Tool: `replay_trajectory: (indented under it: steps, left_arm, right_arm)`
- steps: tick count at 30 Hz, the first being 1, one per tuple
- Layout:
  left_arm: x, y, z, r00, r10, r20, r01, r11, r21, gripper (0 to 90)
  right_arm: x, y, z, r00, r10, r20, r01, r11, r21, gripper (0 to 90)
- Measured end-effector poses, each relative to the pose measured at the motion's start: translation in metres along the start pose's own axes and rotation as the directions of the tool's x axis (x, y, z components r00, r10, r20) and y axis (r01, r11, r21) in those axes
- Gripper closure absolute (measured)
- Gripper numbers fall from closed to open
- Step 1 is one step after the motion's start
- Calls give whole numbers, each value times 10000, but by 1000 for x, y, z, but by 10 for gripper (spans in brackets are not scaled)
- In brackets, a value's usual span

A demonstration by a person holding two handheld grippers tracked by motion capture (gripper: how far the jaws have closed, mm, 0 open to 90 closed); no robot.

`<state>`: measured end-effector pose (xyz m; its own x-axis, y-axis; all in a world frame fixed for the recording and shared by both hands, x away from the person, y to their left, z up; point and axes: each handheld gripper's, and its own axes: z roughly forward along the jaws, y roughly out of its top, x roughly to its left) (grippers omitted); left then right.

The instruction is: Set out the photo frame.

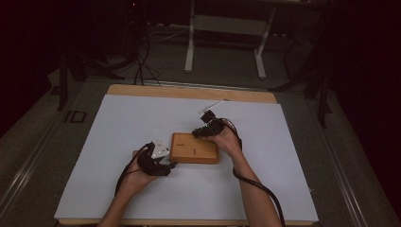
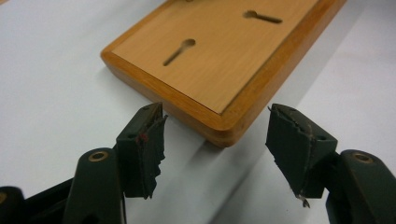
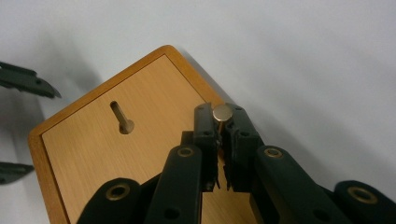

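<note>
Where the white sheet [image 1: 142, 123] covers the wooden table [image 1: 189, 91], broad bare room lies on every side of the wooden board [image 1: 195, 148], which sits flat near the middle, well apart from the sheet's edges. A strip of the table's wood shows past the far edge of the sheet. The board has a darker rounded rim and a paler inset face with keyhole slots [image 2: 179, 51] cut in it.

At the board's near left corner, the left gripper [image 1: 171, 166] rests low over the sheet in the person's left hand [image 1: 137, 172]. In the left gripper view its jaws stand wide apart, one on each side of that corner, holding nothing and just short of touching the rim.

Over the board's far right part, the right gripper [image 3: 221, 122] reaches down, jaws drawn narrow on a small brass-coloured round-headed pin [image 3: 222, 113] pinched between the tips, just above the board's face beside its rim.
</note>
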<state>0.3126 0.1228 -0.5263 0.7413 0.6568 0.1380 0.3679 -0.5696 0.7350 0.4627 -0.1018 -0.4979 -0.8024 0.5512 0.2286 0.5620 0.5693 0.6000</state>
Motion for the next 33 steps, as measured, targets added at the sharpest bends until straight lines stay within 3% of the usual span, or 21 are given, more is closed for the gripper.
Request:
replay_trajectory:
  steps: [3,14,23,26,30,33]
  left_arm:
    - [-1,1,4,9993,-25,-366,31,9999,165,309]
    - [0,2,16,9977,-33,-679,56,9994,336,257]
    - [-4,5,22,9919,465,-1179,-443,9988,211,294]
    - [-4,5,21,9915,452,-1222,-445,9990,83,298]
    - [-5,5,21,9881,751,-1345,-724,9971,245,297]
    - [-7,7,21,9840,939,-1511,-939,9956,71,297]
  right_arm:
    - [-1,1,0,10000,91,-28,-91,9999,62,847]
    - [-3,5,1,9985,551,-55,-549,9980,313,847]
    - [-5,7,1,9964,843,-89,-840,9960,314,846]
    - [-4,7,2,9965,834,6,-834,9963,222,846]
    - [-3,7,1,9971,762,94,-764,9968,236,846]
    - [-2,7,2,9968,776,174,-780,9966,268,845]
